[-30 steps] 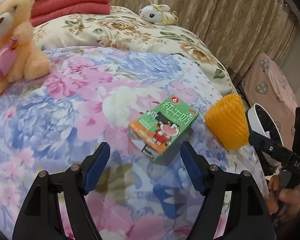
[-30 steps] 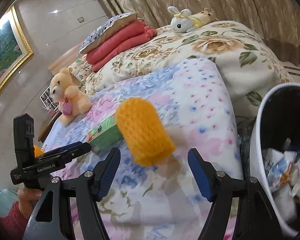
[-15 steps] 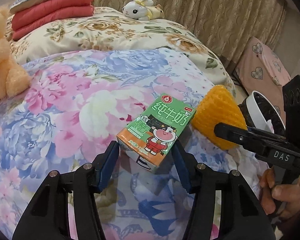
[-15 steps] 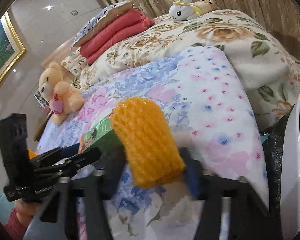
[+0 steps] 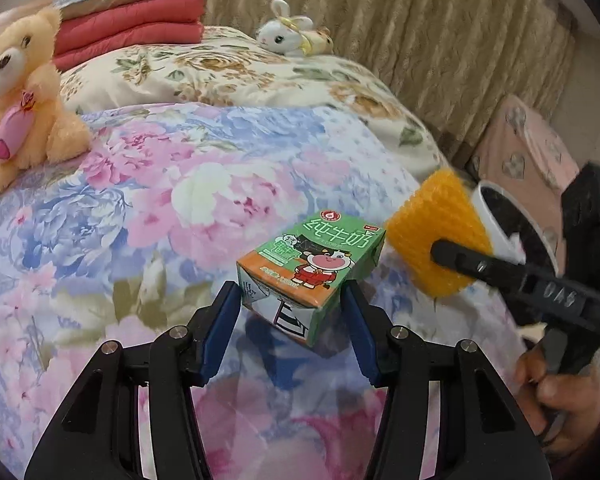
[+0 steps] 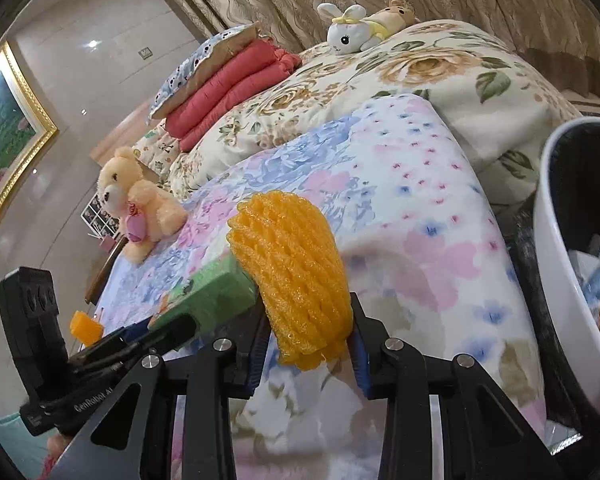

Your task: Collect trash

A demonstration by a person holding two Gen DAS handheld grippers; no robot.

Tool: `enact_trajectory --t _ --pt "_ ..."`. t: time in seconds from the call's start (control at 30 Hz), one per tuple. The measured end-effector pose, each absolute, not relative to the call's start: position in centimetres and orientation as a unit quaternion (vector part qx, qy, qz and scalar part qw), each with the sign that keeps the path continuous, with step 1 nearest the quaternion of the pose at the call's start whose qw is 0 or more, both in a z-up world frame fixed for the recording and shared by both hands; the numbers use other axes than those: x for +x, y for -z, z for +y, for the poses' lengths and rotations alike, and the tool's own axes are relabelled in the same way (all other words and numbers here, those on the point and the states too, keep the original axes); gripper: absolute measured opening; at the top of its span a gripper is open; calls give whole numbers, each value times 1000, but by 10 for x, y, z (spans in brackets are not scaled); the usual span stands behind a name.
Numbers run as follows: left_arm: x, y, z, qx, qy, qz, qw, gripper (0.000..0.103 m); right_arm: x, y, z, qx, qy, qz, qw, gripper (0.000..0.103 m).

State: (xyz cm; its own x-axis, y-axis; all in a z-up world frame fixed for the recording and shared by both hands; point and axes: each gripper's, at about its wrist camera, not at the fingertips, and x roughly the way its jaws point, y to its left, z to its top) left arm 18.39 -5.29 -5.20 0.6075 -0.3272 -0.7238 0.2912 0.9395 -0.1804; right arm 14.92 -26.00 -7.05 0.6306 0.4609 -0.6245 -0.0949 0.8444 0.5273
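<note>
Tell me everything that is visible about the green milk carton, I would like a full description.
The milk carton is a small rectangular box, apparently coated cardboard, green with an orange band, a cartoon cow in red clothes and white Chinese characters. Its near end is white with a folded flap. It looks intact and closed. The left tongs grip its near end from both sides, blue pads pressed on it, the box tilted with its far end higher, over the floral blanket. The orange foam net sits close beside its far corner.

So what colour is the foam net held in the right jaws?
Bright orange-yellow foam net, clearest in the right wrist view.
</note>
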Motion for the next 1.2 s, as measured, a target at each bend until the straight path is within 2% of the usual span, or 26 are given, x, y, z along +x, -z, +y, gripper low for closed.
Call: enact_trajectory --t 0.1,0.13,0.2,0.27,0.33,0.8,1.2 --pt "183 57 -58 -6 173 421 891 55 142 68 -262 233 -161 397 873 36" --pt "183 58 -59 -1 174 422 890 64 140 68 -262 234 -160 396 873 36" --pt "186 60 -62 8 172 424 889 71 136 66 -265 237 -157 392 875 36" --pt "190 63 -66 13 180 430 885 71 132 65 -269 240 -154 390 876 36" --pt "191 66 -70 17 190 435 880 55 130 64 -273 242 -149 388 877 36" --pt "166 45 -83 -16 193 401 895 53 108 53 -291 244 -136 369 886 36" --pt "159 27 -119 1 217 384 897 53 96 45 -316 247 -115 354 895 36"
